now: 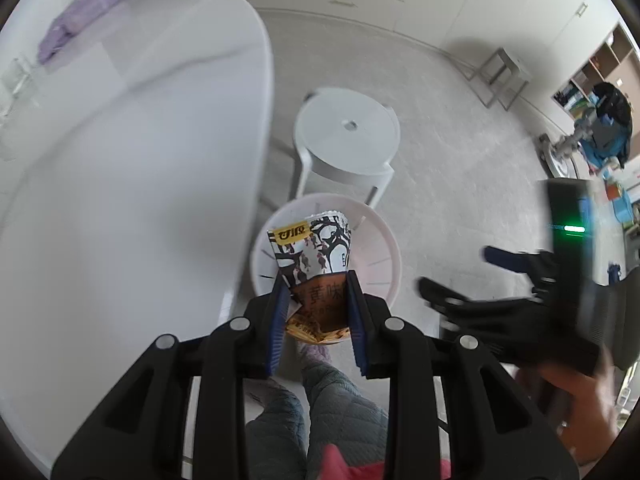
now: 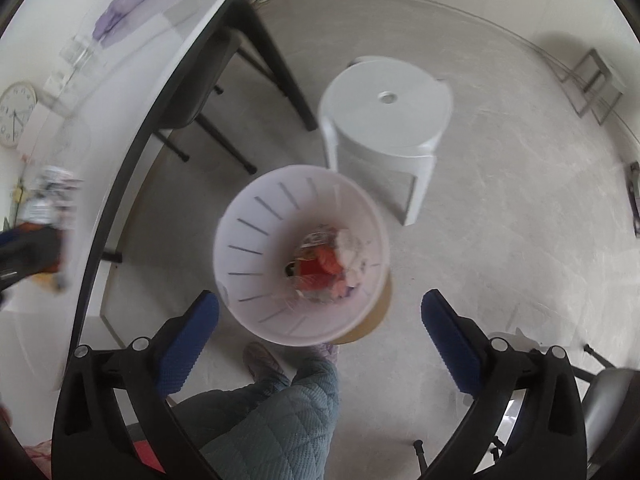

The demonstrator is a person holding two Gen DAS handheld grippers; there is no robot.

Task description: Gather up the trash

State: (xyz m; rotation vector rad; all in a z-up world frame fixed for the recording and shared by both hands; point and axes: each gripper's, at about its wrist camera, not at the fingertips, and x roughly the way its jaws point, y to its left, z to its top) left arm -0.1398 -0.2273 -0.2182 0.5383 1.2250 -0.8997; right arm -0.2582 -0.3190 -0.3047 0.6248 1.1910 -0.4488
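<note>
Two blue pads of the left gripper (image 1: 316, 312) pinch a printed snack wrapper (image 1: 314, 258), its jaws narrow around the lower half, and the wrapper hangs directly above the pale waste bin (image 1: 384, 248) on the floor beside the table (image 1: 140, 160). A white stool (image 1: 348, 136) stands just beyond the bin. Releasing only once the wrapper is centred over the opening should keep it from catching the rim.

From the right wrist, the right gripper (image 2: 320, 320) hovers over the same waste bin (image 2: 248, 232) with jaws wide and empty; trash already lies at its bottom. Keeping this gripper off to the side leaves the drop unobstructed.
</note>
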